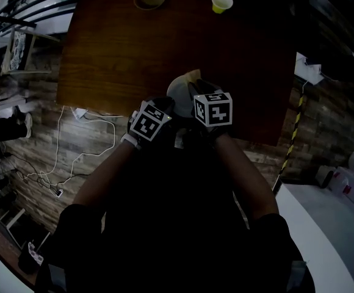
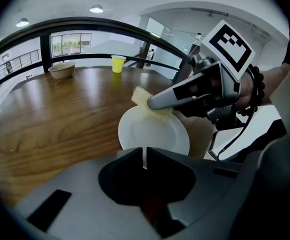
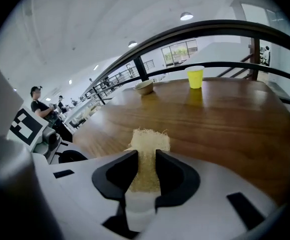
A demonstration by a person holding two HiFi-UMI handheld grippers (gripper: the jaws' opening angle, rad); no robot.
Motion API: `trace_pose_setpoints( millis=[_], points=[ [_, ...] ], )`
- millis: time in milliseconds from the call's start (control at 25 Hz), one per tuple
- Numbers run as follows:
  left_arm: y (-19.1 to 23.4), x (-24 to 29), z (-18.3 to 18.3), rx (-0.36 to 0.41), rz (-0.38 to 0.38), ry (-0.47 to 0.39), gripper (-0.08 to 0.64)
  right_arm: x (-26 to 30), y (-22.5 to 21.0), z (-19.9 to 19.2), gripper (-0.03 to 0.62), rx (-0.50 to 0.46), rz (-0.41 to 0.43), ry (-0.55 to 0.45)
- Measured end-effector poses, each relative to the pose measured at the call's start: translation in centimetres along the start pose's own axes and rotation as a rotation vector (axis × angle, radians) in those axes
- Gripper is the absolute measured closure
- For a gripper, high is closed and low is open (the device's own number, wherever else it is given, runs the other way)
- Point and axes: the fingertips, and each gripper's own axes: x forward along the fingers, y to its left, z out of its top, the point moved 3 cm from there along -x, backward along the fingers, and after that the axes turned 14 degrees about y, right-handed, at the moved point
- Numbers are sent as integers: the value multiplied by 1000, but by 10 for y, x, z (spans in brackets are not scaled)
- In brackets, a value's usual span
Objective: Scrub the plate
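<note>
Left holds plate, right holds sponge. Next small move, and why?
Probably sweep the sponge across the face of the plate. The right gripper clamps the sponge at the plate's far rim, the left gripper pinches the near rim, and the sponge covers only that far edge.

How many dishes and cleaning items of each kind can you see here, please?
White plate: 1
Bowl: 1
Yellow cup: 1
Scrubbing sponge: 1
Total: 4
</note>
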Motion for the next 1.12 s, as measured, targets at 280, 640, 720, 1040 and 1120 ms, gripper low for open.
trace_pose_setpoints(
  millis=[280, 640, 720, 1040, 1120],
  points=[
    [0, 0, 3, 0, -2, -8, 526, -22, -31, -11, 472, 115, -40, -32],
    [-3, -11, 2, -27, -7, -62, 526, -25, -9, 0, 472, 116, -7, -56],
    [-5, -11, -3, -24, -25, -57, 526, -13, 17, 4, 472, 65, 46, -32],
    [-3, -13, -20, -36, -44, -52, 526, 22, 78, 5, 472, -24, 199, 33],
    [-4, -14, -19, -31, -40, -57, 526, 26, 75, 2, 472, 4, 209, 43]
  ],
)
